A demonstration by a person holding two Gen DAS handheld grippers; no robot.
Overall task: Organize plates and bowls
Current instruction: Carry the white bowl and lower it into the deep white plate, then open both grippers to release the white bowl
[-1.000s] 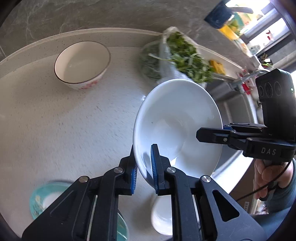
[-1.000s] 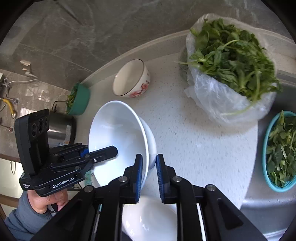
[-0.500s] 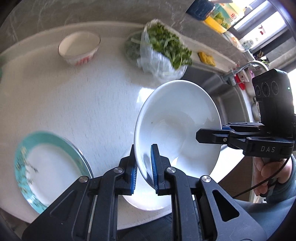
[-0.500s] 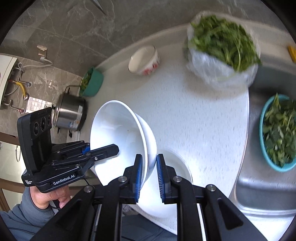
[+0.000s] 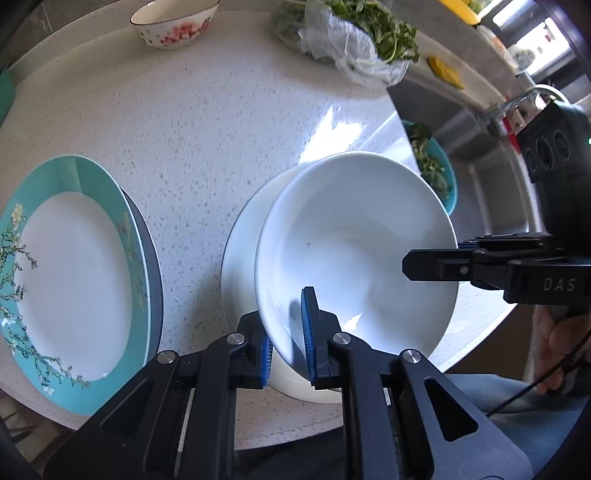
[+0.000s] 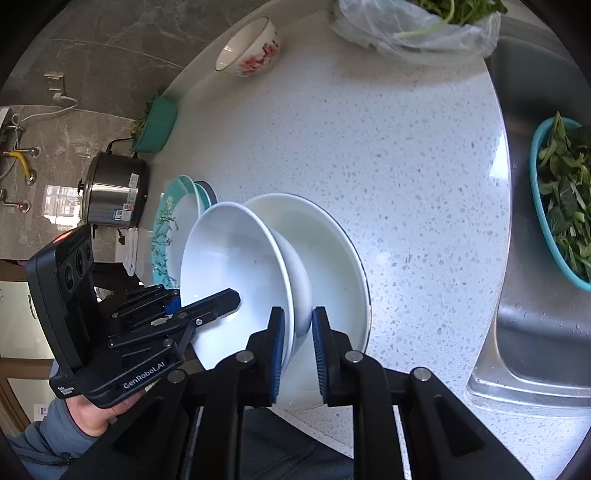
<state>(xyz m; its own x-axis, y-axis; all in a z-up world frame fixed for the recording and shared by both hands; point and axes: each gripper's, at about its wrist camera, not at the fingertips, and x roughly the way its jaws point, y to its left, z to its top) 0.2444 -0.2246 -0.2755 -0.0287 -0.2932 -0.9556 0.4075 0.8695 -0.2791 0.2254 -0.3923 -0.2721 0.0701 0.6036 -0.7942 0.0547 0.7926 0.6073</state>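
left claw point(image 5: 288, 328) black frame, blue pads, silver screws, "GenRobot.AI" print; right claw point(image 6: 298, 343) same build, "DAS" marking, thin black cable lower right; bare hands, grey-blue sleeve lower left

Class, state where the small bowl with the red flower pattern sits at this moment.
The flowered bowl stands alone at the far edge of the countertop, top left in the left wrist view, left of the bag of greens and apart from the plates.
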